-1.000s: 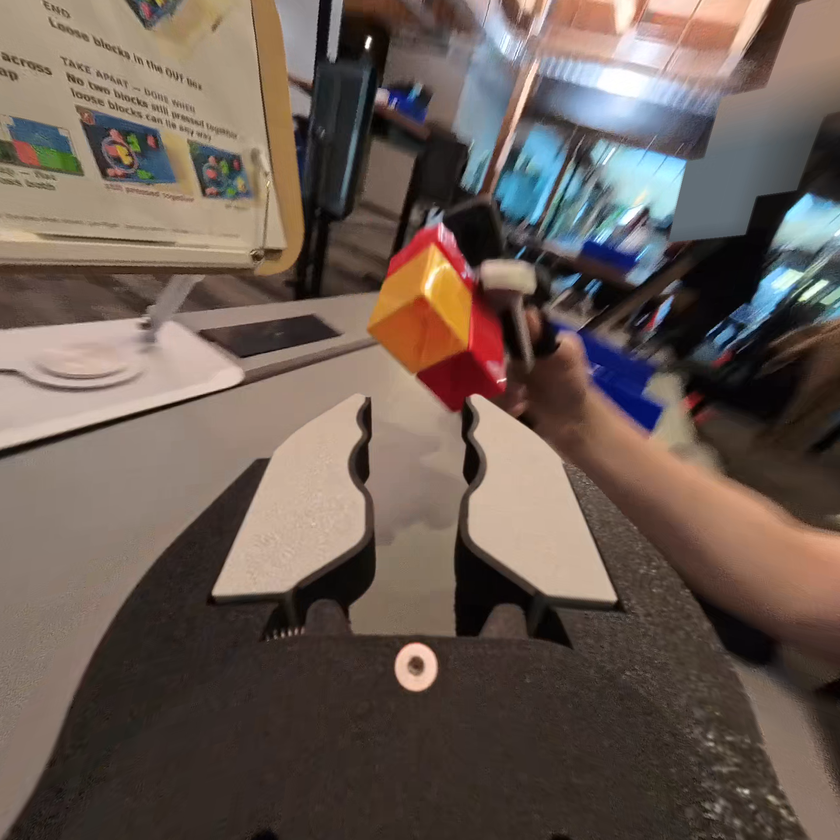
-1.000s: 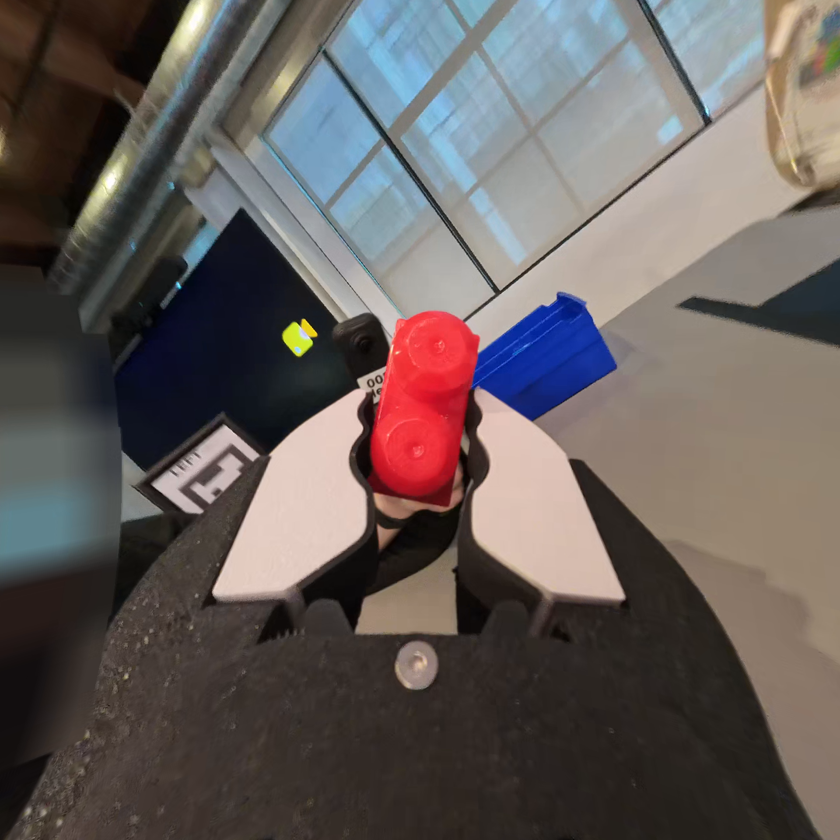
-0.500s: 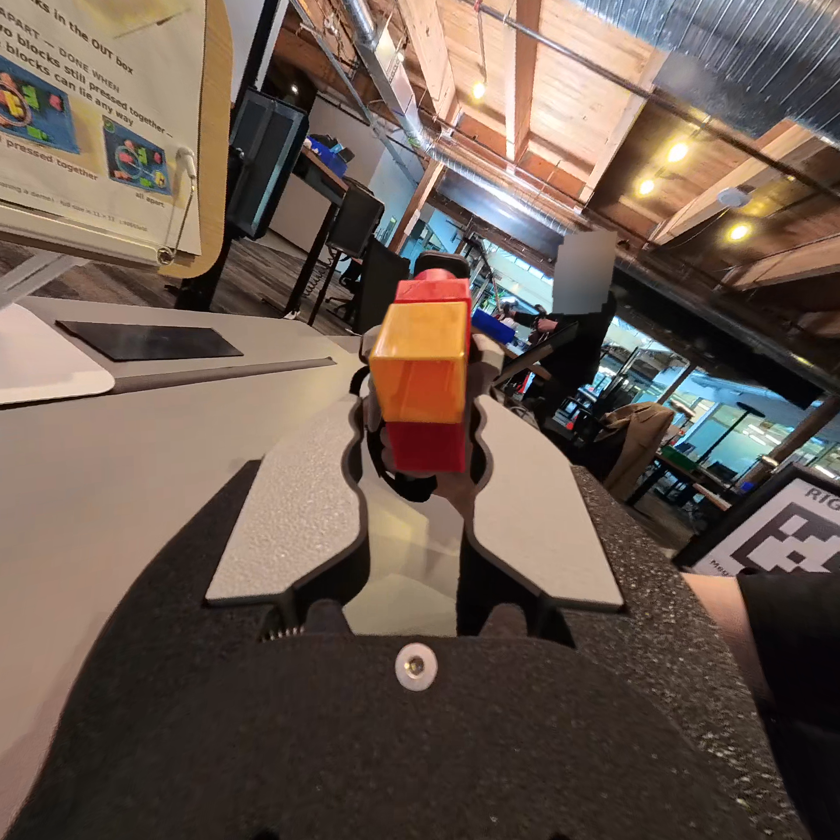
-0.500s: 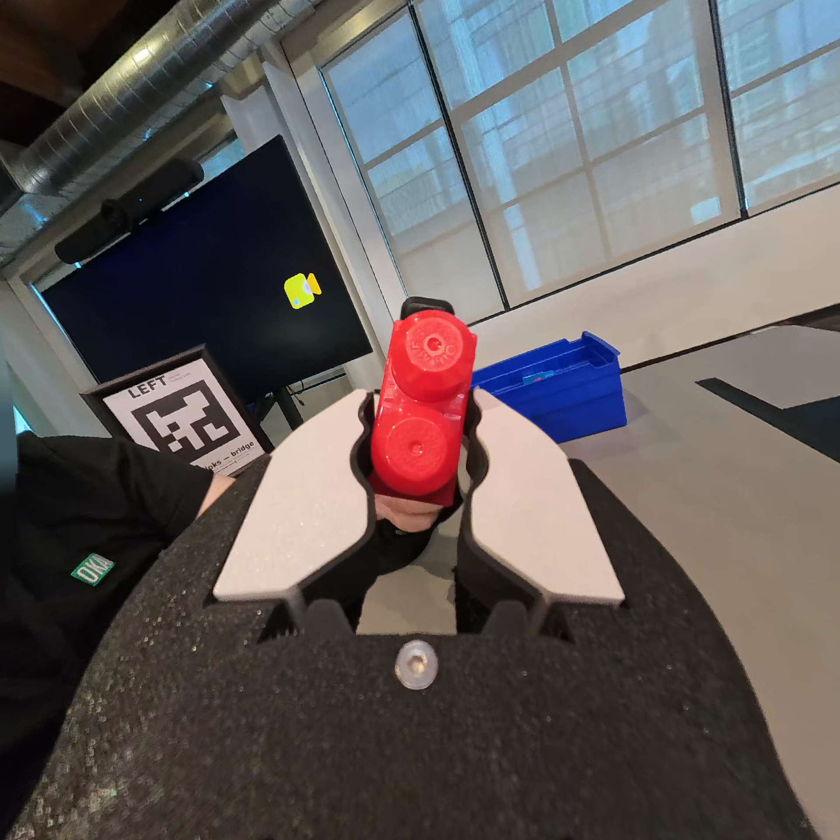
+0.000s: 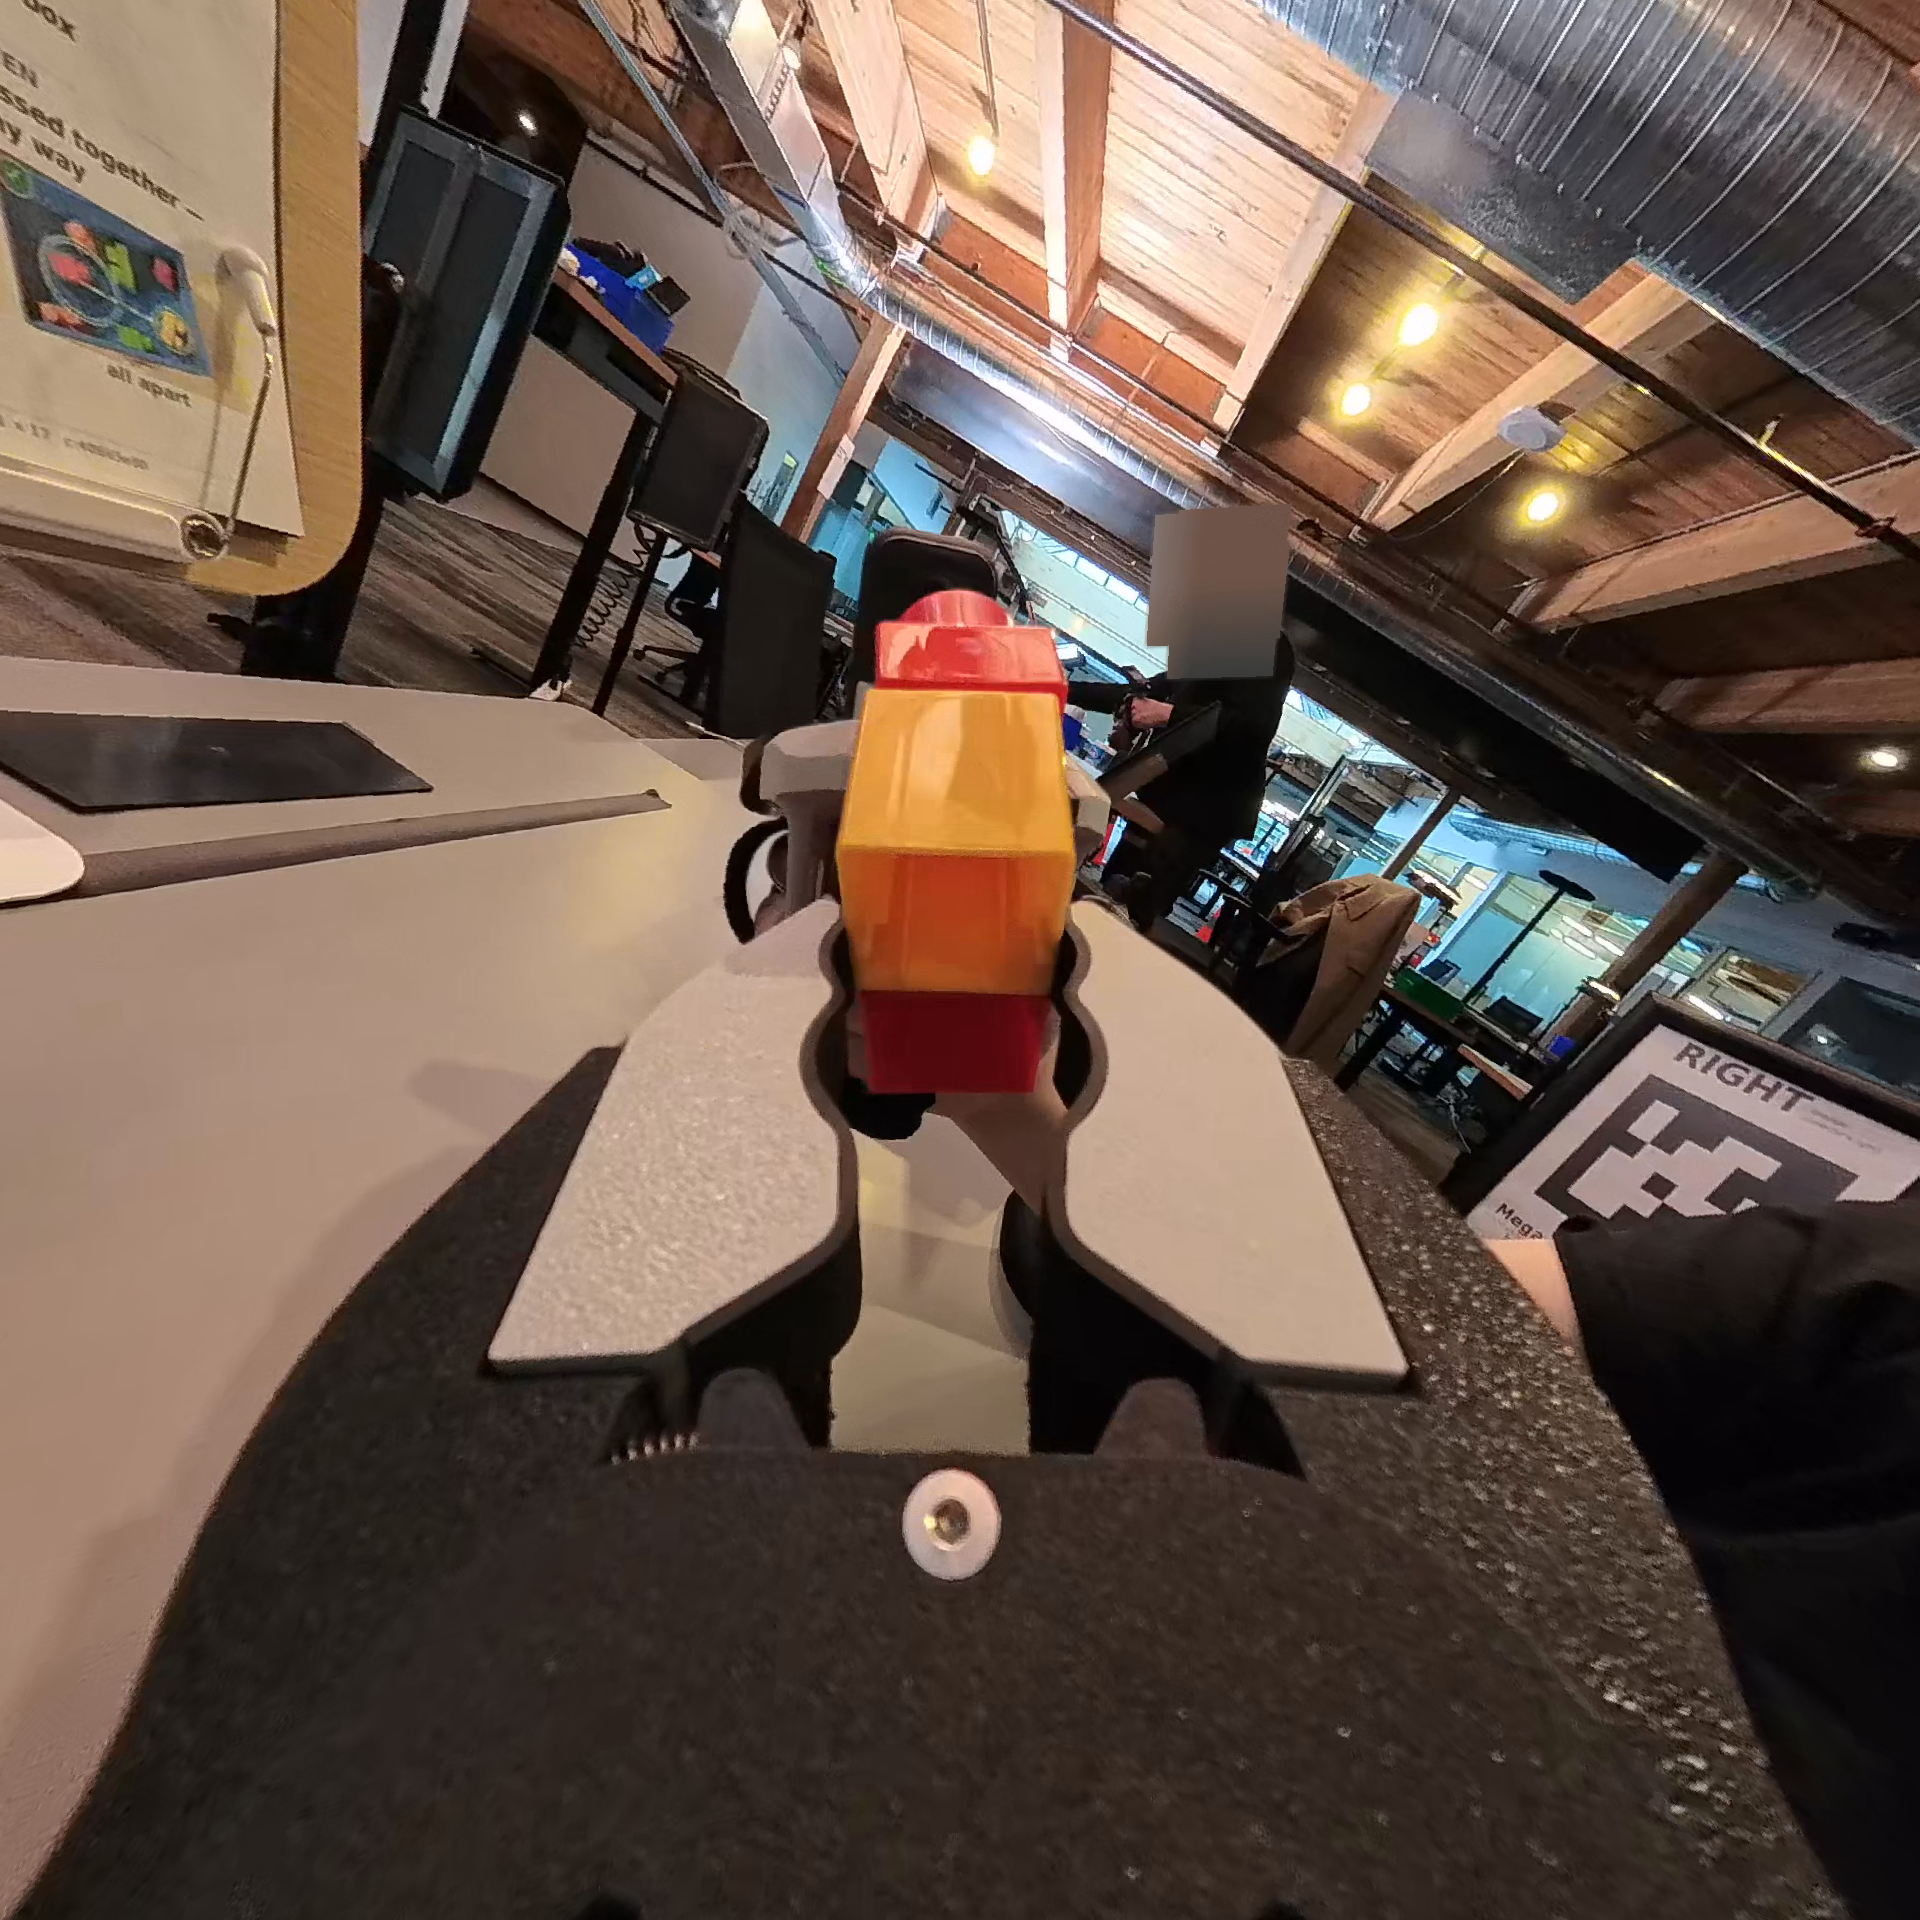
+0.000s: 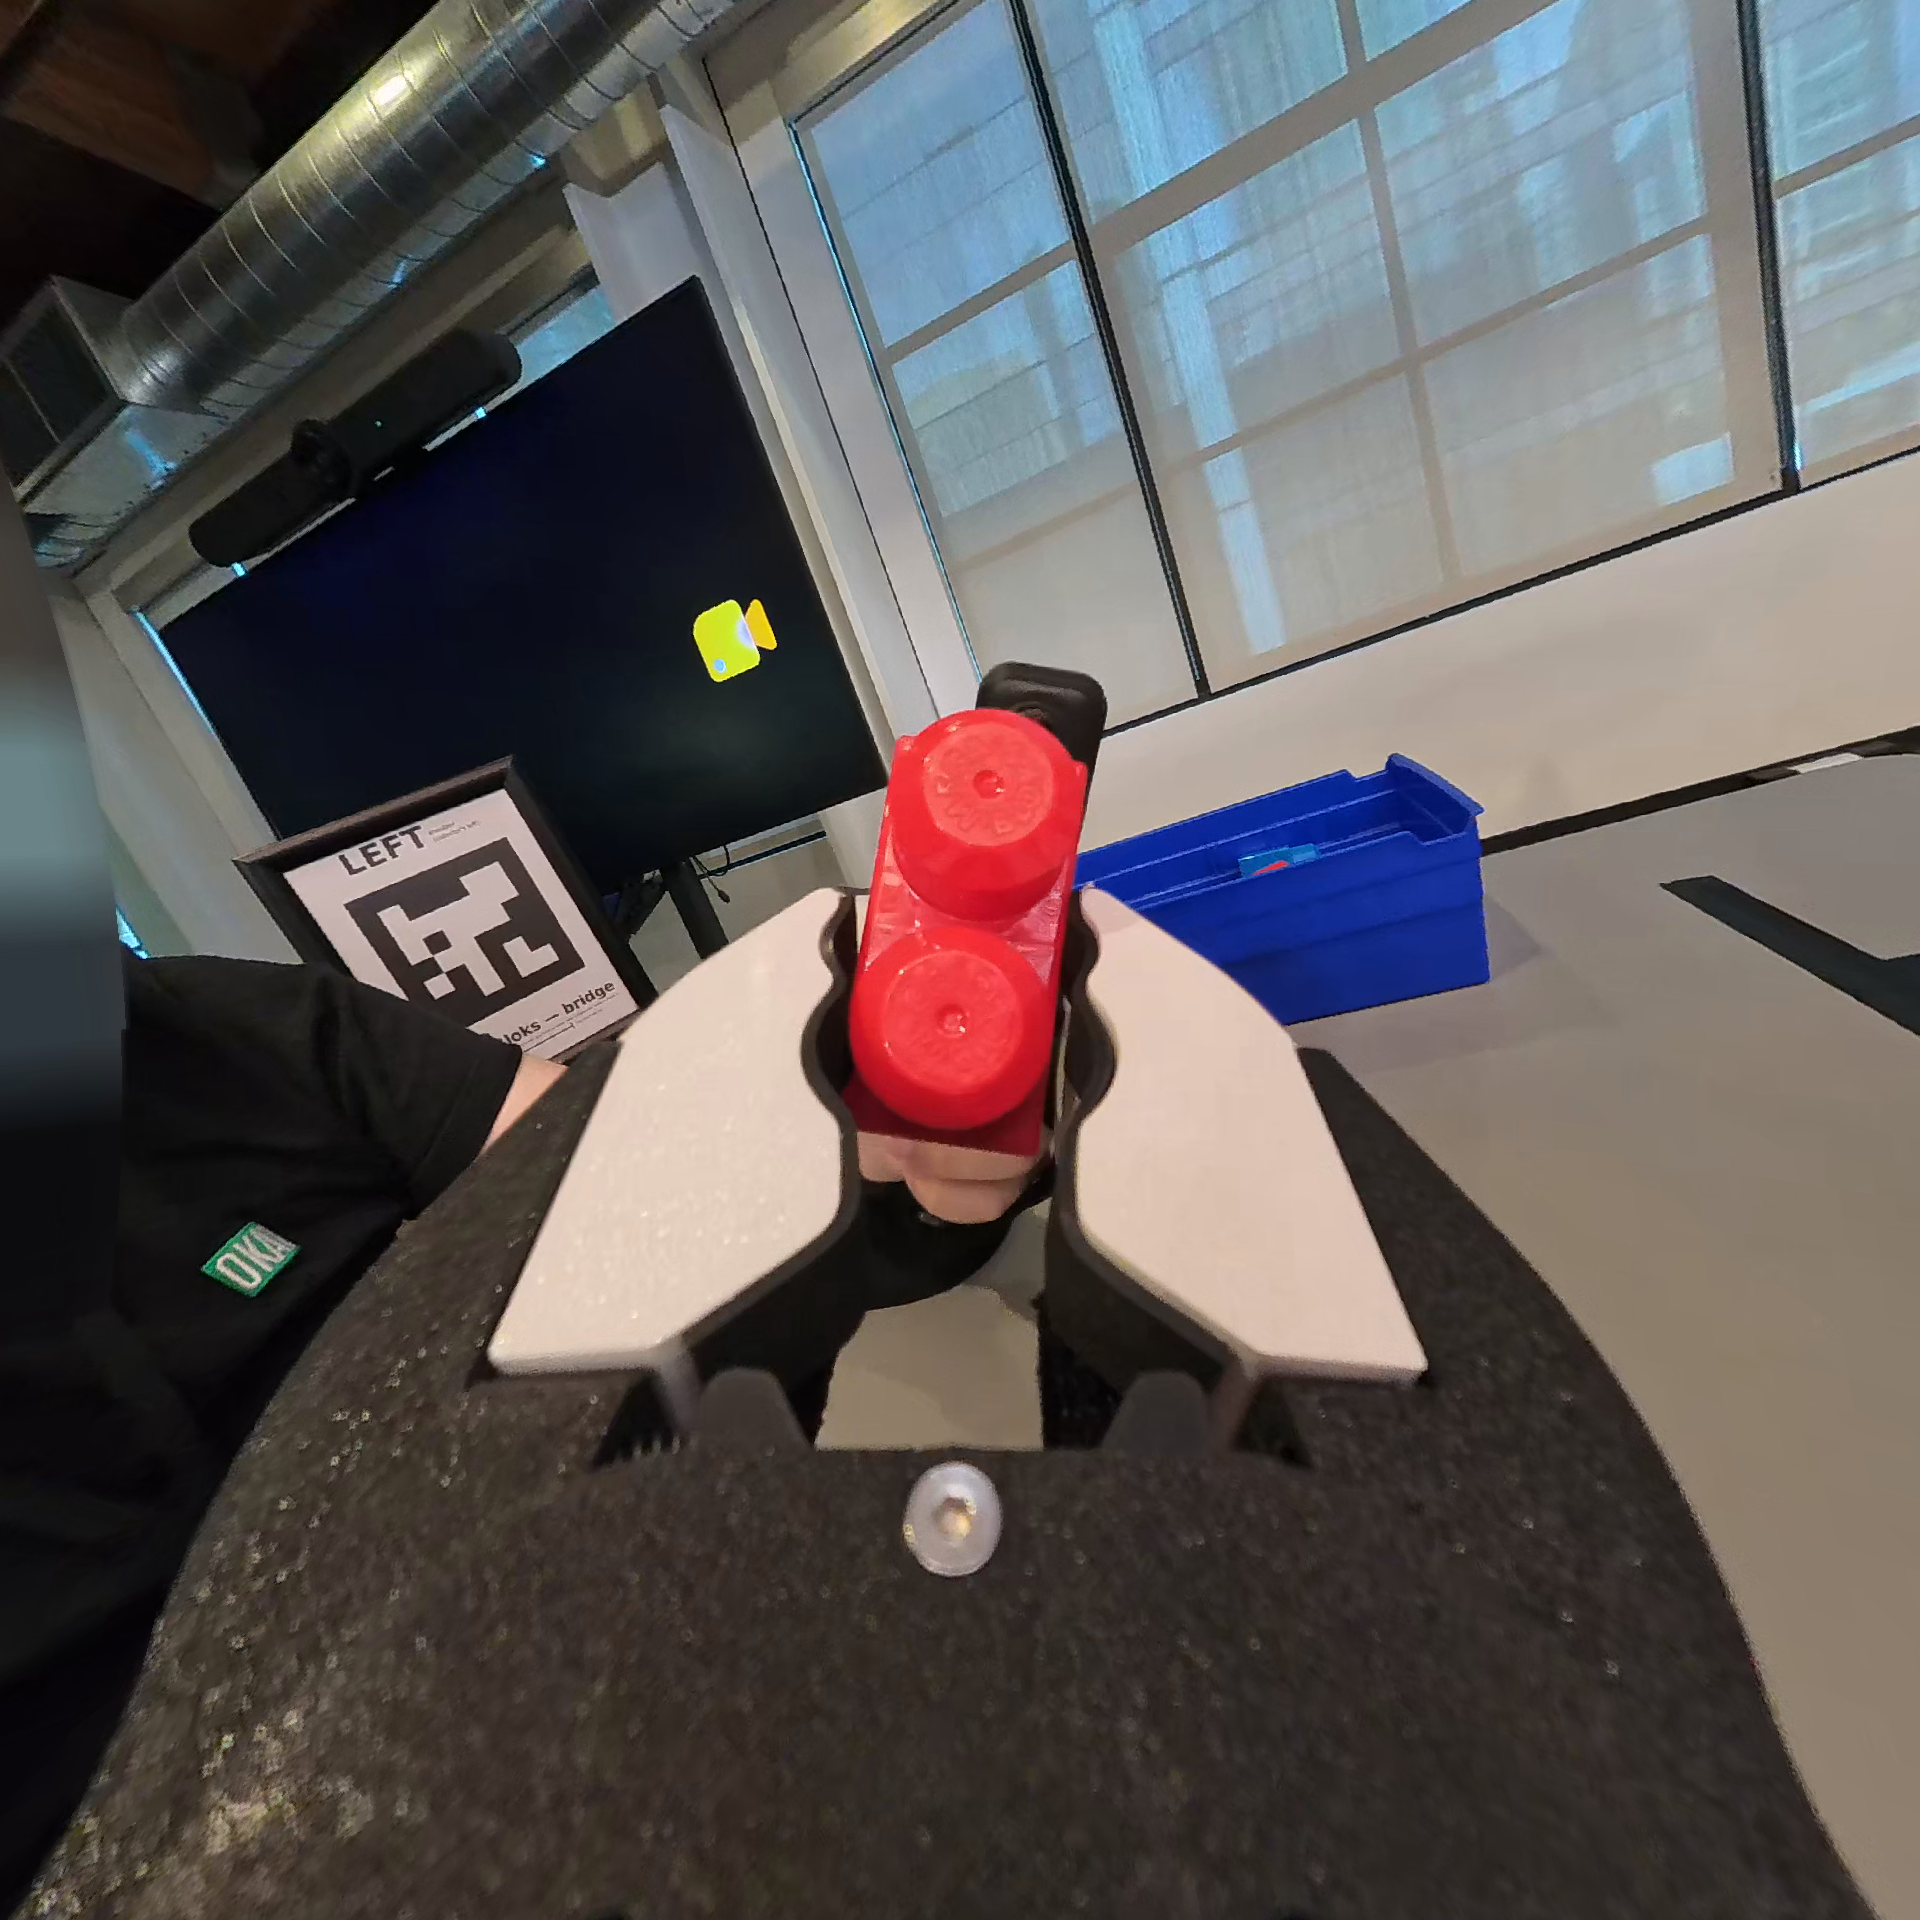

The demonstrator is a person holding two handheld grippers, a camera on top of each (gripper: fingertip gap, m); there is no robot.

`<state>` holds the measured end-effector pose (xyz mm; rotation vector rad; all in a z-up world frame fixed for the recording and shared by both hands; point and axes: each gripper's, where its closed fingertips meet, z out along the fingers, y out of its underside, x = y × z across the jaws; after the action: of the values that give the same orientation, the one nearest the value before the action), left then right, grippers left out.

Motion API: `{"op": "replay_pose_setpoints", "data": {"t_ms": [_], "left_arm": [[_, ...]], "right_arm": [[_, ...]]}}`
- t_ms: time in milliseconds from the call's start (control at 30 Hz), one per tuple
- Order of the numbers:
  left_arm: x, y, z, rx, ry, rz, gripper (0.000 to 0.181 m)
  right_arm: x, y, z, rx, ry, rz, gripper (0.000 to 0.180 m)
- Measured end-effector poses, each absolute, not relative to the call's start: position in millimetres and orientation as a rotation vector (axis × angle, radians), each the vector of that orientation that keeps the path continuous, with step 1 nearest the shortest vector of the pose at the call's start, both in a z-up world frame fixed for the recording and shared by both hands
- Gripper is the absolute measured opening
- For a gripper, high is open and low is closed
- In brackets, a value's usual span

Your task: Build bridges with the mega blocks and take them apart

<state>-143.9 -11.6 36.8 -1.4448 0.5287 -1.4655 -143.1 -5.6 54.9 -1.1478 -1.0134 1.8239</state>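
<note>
The right gripper (image 6: 951, 997) is pinching the red block (image 6: 961, 940) by its side walls, the two round studs facing back toward its own camera, and the whole thing is held up in the air above the grey table (image 6: 1662, 1143). From the other side, the left gripper (image 5: 951, 971) has its tips set on either flank of the yellow block (image 5: 954, 842), which sits pressed onto the red one; its fingers look closed on the yellow faces, though whether they bite firmly I cannot tell. A blue bin (image 6: 1299, 904) stands on the table beyond and to the right of the right gripper's tips. These blocks should be light, hollow, stiff plastic with glossy, fairly slick walls (the press fit, not the weight, is what resists). By my judgement the best hold is flat on opposite side walls, low near the seam, so that a tilting pull peels the pair apart rather than letting a block slide out of the pads.
</note>
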Motion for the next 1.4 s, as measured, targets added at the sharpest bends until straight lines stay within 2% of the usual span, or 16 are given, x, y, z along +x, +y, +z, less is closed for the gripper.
{"op": "replay_pose_setpoints", "data": {"t_ms": [500,600,700,1400], "left_arm": [[-141.3,-13.0,29.9,-1.503,0.583,-1.467,0.036],[-143.3,-10.5,29.2,-1.508,0.567,-1.460,0.036],[-143.4,-11.8,31.1,-1.501,0.569,-1.462,0.036],[-138.6,-14.3,25.2,-1.554,0.618,-1.406,0.036]], "right_arm": [[-147.4,-5.7,50.9,-1.211,-1.040,1.787,0.037],[-146.2,-2.8,56.0,-1.228,-1.001,1.797,0.043],[-146.0,-1.0,56.0,-1.252,-0.990,1.800,0.035],[-145.9,-3.7,51.5,-1.285,-1.087,1.644,0.035]]}}
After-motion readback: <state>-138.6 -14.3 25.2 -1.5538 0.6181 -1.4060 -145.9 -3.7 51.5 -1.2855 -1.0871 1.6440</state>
